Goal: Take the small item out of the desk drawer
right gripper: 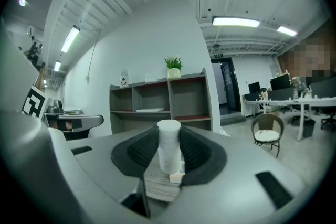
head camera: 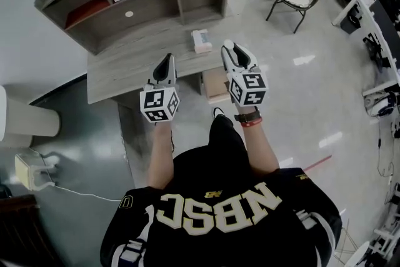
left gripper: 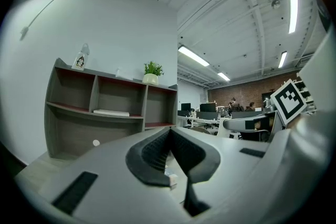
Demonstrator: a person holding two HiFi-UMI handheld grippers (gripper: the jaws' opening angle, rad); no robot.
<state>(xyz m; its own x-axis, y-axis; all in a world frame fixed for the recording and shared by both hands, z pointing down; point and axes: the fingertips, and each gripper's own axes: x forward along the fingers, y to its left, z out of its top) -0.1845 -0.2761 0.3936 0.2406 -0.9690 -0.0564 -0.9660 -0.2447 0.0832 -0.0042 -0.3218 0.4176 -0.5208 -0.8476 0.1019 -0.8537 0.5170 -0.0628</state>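
We hold the small white cylinder (right gripper: pixel 169 150) upright, pinched between the dark ribbed pads of our right gripper (head camera: pixel 230 49), which hangs over the right end of the grey wooden desk (head camera: pixel 125 69) with its open shelf unit. Our left gripper (head camera: pixel 166 63) sits level beside it, over the desk's front part, jaws pressed together on nothing. A small white box (head camera: pixel 201 40) lies on the desk top, near the shelves.

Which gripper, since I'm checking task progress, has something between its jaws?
The right gripper: its jaws clamp a small white cylinder, while the left gripper has its jaws closed together on nothing.
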